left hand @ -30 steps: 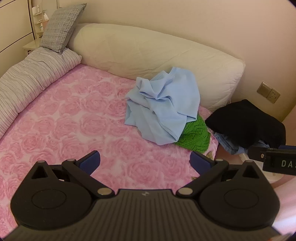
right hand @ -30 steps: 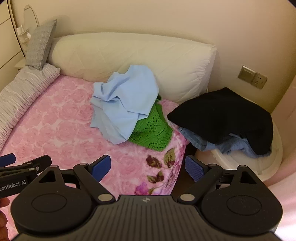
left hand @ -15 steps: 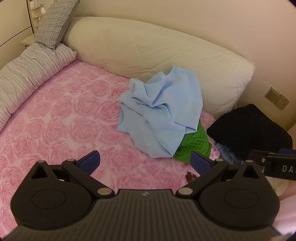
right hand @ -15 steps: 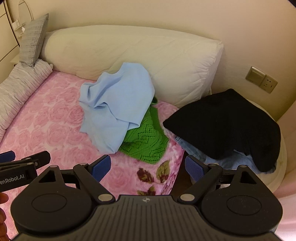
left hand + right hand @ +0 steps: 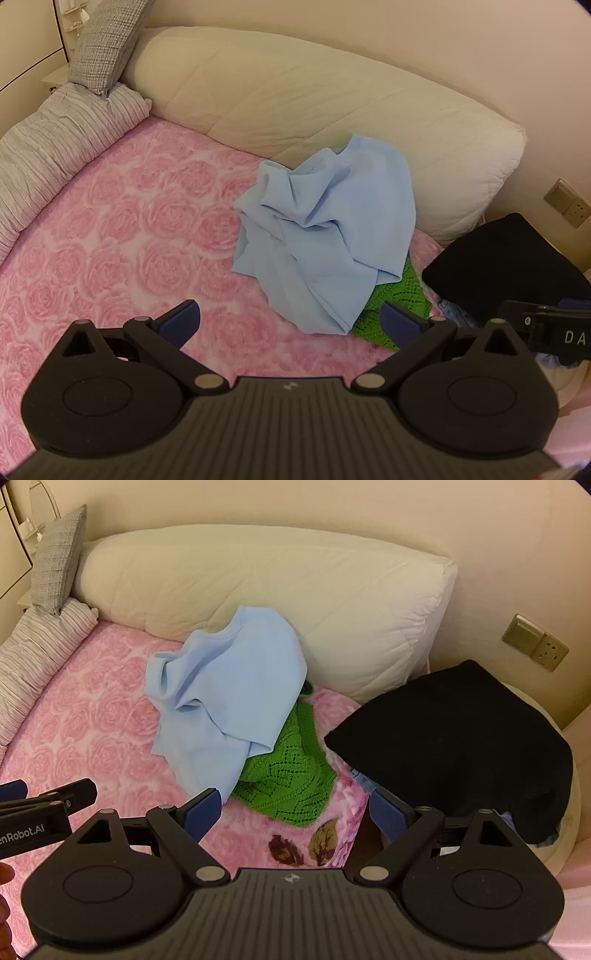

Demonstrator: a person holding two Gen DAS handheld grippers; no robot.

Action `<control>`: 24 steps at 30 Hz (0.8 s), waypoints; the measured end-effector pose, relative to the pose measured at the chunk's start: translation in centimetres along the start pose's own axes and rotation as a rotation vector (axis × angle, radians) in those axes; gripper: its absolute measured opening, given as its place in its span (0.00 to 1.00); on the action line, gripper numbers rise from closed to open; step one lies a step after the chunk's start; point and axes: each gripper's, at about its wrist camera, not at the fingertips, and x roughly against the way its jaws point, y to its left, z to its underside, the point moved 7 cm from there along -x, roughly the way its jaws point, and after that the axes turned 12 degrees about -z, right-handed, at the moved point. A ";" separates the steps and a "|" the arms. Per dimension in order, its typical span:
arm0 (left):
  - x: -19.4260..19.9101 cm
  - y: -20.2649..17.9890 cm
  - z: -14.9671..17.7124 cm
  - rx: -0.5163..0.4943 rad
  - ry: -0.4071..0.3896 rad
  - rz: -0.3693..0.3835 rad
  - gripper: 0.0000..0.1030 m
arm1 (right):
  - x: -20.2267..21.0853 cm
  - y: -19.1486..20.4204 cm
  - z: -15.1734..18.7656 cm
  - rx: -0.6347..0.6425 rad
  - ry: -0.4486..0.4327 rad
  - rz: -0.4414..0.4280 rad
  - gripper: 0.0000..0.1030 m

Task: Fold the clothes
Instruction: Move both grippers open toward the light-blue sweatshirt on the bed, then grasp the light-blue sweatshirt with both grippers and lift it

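A crumpled light blue garment [image 5: 325,236] [image 5: 229,686] lies on the pink rose-patterned bed [image 5: 122,236] [image 5: 99,734], leaning against a long white bolster. It partly covers a green knitted garment [image 5: 391,306] [image 5: 288,771]. My left gripper [image 5: 290,323] hovers open just short of the blue garment's near edge, nothing between its fingers. My right gripper [image 5: 295,808] is open too, above the green knit's near edge and the bed's corner. Each gripper shows at the side of the other's view.
A black garment [image 5: 458,738] [image 5: 506,266] lies over blue denim on a round white stand right of the bed. The white bolster [image 5: 314,107] [image 5: 280,587] lines the wall. A striped pillow [image 5: 55,147] and grey cushion [image 5: 107,40] sit far left. A wall socket [image 5: 535,642] is at right.
Both grippers have moved forward toward the clothes pile, so the blue and green garments appear larger and nearer. Both stayed open.
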 end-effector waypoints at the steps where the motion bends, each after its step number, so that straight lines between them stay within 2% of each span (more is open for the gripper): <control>1: -0.3 0.0 -0.2 0.002 0.005 -0.003 0.99 | -0.3 -0.1 -0.3 0.001 0.004 0.000 0.87; 6: -2.4 -0.2 -1.1 0.012 0.028 -0.010 0.99 | -2.1 -0.5 -1.8 0.008 0.022 0.003 0.87; 13: -6.8 -0.4 -2.3 0.065 0.088 0.027 0.99 | -5.8 -2.0 -3.7 0.009 0.043 -0.002 0.87; 18: -10.3 -0.8 -3.9 0.063 0.079 0.005 0.99 | -9.6 -3.1 -5.5 0.016 0.069 -0.007 0.87; 24: -15.7 -1.7 -6.3 0.134 0.117 0.053 0.99 | -15.3 -4.6 -7.9 -0.064 0.093 -0.106 0.87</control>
